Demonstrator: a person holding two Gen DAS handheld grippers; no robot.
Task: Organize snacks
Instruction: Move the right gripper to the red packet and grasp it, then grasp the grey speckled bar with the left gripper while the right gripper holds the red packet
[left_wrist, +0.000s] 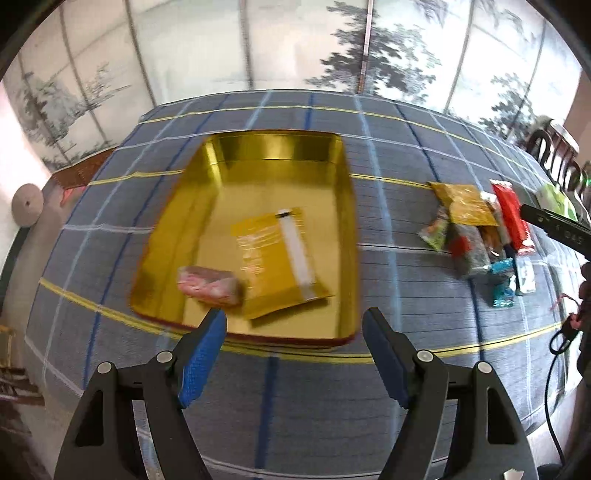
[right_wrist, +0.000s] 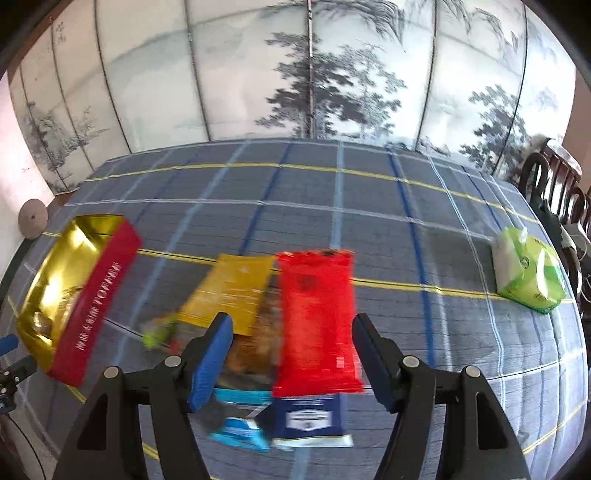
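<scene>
A gold-lined tin with red outer walls lies on the checked cloth; inside it are a yellow packet and a pink wrapped snack. My left gripper hovers open over the tin's near rim, nothing between its jaws. A pile of snacks lies to the right of the tin. In the right wrist view my right gripper stands open above that pile, over a red packet, with a yellow packet, a dark blue packet and light blue wrappers around it. The tin is at the left.
A green and white pack lies apart at the cloth's right side. Dark wooden chairs stand beyond the table's right edge. A painted screen runs behind the table. A cable hangs at the right.
</scene>
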